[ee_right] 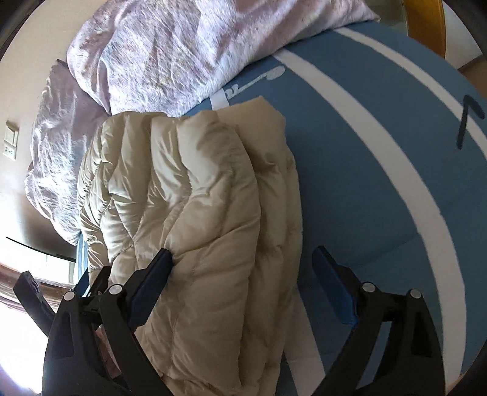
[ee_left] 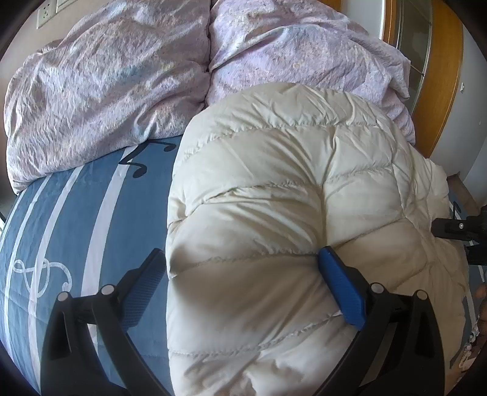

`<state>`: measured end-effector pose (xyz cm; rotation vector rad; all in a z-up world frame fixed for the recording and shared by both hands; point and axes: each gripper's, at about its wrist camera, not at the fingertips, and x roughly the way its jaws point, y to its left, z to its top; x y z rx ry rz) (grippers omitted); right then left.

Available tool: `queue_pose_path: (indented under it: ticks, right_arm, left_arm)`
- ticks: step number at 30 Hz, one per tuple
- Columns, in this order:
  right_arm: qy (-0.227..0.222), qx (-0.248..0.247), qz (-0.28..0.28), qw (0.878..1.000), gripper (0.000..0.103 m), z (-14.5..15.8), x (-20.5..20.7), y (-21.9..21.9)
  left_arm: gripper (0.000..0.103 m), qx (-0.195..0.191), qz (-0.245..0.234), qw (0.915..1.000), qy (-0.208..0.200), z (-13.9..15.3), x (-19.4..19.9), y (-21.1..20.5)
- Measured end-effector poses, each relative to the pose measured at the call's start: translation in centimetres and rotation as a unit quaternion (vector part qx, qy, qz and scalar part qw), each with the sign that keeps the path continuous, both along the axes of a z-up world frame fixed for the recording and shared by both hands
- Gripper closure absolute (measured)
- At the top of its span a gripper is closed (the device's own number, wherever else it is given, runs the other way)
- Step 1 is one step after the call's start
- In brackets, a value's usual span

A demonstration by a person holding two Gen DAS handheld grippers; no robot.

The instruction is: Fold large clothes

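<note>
**Both grippers spread over a cream down jacket folded on the bed**

Left wrist view. At lower left, the left gripper [ee_left: 240, 286] stands with its jaws wide apart: one blue pad lies over the blue striped bedsheet [ee_left: 70, 219], the other rests against the puffed quilting, and nothing is clamped. The down jacket [ee_left: 274, 189] fills the centre and right of the frame as a doubled, rounded bundle. At the right edge a black part of the other tool is visible beside the bundle.

Right wrist view. The jacket runs from the centre to the lower middle of the frame, its quilted channels stacked in layers. The right gripper [ee_right: 243, 274] is likewise spread; its left pad touches the fabric, its right pad hangs over bare sheet, and the cloth is not pinched.

Doing the step well. The fold appears made, so the likely work is settling it. Down springs back, so any pressing should be broad and even, and any new hold should take all layers at a seam.

Surroundings. A crumpled lilac duvet [ee_left: 106, 76] is heaped across the upper left and centre of both views, close behind the jacket and limiting room to spread it that way. A wall socket [ee_left: 45, 15] sits at upper left and a wooden frame [ee_left: 441, 76] at upper right.
</note>
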<state>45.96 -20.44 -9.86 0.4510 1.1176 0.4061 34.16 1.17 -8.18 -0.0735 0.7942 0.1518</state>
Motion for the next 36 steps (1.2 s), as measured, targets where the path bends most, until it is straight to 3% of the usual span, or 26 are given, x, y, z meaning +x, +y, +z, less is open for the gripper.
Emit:
queue_pose_path:
  ticks: [7, 10, 13, 15, 17, 20, 27, 36]
  right_arm:
    - [0.03, 0.046, 0.03, 0.998, 0.01, -1.5, 1.1, 1.0]
    - [0.032, 0.074, 0.042, 0.996, 0.014, -1.8, 1.4, 1.5]
    - [0.044, 0.106, 0.047, 0.992, 0.029, -2.4, 1.8, 1.7]
    - [0.046, 0.13, 0.042, 0.99, 0.05, -2.7, 1.9, 1.5]
    - [0.044, 0.137, 0.034, 0.989, 0.061, -2.7, 2.0, 1.4]
    - [0.043, 0.136, 0.023, 0.99, 0.07, -2.5, 2.1, 1.4]
    - [0.044, 0.124, 0.018, 0.991, 0.073, -1.8, 2.5, 1.9]
    - [0.049, 0.114, 0.021, 0.992, 0.073, -1.4, 2.6, 2.1]
  left_arm:
    - [0.003, -0.018, 0.005, 0.9998, 0.011, -0.2, -0.4, 0.7]
    - [0.004, -0.022, 0.005, 0.9997, 0.013, 0.2, -0.7, 1.0]
    - [0.004, -0.026, 0.007, 0.9995, 0.014, 0.7, -0.9, 1.4]
    - [0.004, -0.028, 0.005, 0.9995, 0.015, 1.0, -1.1, 1.7]
    - [0.004, -0.023, 0.004, 0.9996, 0.014, 1.4, -1.1, 1.8]
    - [0.004, -0.02, 0.006, 0.9997, 0.011, 2.1, -1.3, 2.4]
    - [0.004, -0.03, 0.016, 0.9994, 0.01, 3.1, -1.3, 4.3]
    - [0.013, -0.138, 0.007, 0.9891, 0.051, 1.9, 0.6, 7.6]
